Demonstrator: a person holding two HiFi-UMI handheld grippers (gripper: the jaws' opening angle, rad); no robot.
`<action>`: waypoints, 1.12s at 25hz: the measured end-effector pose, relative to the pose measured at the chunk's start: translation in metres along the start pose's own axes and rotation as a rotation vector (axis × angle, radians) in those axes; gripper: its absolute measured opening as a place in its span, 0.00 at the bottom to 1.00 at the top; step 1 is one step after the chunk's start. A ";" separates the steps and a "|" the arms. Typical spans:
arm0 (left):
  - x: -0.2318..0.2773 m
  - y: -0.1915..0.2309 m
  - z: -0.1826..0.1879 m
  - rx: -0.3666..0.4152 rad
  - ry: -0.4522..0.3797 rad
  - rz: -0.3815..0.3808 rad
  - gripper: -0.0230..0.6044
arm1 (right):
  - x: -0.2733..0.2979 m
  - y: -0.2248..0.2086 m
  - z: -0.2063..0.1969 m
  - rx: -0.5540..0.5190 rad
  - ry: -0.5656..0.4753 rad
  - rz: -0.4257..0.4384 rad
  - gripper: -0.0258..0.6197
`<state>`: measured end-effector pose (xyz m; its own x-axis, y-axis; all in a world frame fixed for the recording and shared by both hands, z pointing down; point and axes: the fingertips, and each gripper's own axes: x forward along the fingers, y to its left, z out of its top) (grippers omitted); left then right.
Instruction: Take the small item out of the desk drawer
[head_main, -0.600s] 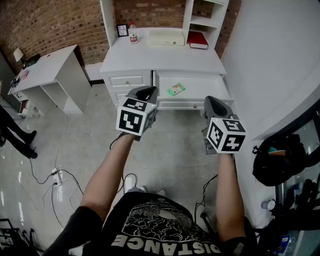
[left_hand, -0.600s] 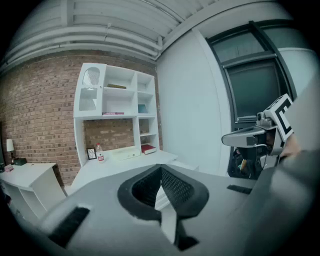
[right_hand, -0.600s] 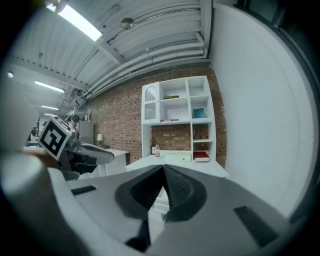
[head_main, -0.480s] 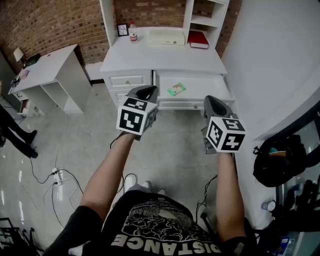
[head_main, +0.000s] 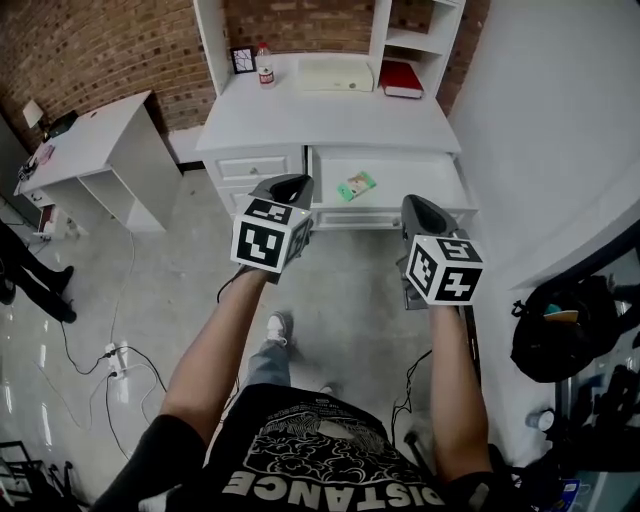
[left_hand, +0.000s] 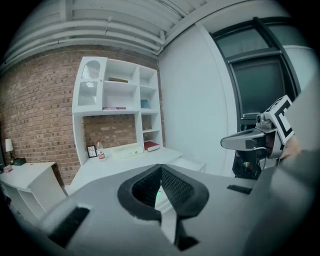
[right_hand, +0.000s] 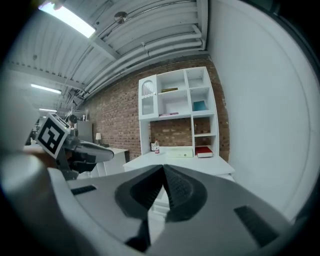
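Note:
The small green item (head_main: 355, 186) lies in the open right drawer (head_main: 440, 180) of the white desk (head_main: 330, 118). Both grippers hover over the floor in front of the desk, short of the drawer. My left gripper (head_main: 290, 183) is shut and empty, its tips just left of the drawer front. My right gripper (head_main: 420, 204) is shut and empty below the drawer's right half. In the left gripper view the left gripper (left_hand: 161, 169) has its pads meeting, with the right gripper (left_hand: 250, 142) off to the side. The right gripper view shows the right gripper (right_hand: 163, 167) with its jaws together.
On the desk top stand a bottle (head_main: 265, 66), a small frame (head_main: 244, 60), a cream box (head_main: 335, 75) and a red book (head_main: 403, 80). A second white desk (head_main: 90, 140) stands at left, cables (head_main: 115, 355) lie on the floor, and a dark bag (head_main: 560, 320) sits at right.
The person has stepped toward the desk, one foot now showing forward on the floor. Both grippers have kept shut and moved a little closer to the drawer.

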<state>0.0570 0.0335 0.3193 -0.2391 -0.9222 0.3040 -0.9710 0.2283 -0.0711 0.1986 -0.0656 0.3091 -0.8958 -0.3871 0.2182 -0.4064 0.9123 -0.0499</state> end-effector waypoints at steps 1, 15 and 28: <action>0.005 0.005 0.000 0.002 0.001 -0.002 0.05 | 0.007 -0.001 0.000 0.002 0.001 -0.002 0.05; 0.096 0.115 0.011 0.040 0.007 -0.129 0.05 | 0.130 0.005 0.008 0.061 0.031 -0.129 0.13; 0.166 0.193 0.023 0.102 0.010 -0.311 0.05 | 0.222 0.025 0.018 0.138 0.078 -0.265 0.27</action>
<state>-0.1701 -0.0823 0.3342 0.0684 -0.9396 0.3354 -0.9930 -0.0964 -0.0678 -0.0141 -0.1308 0.3384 -0.7410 -0.5928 0.3155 -0.6493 0.7523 -0.1115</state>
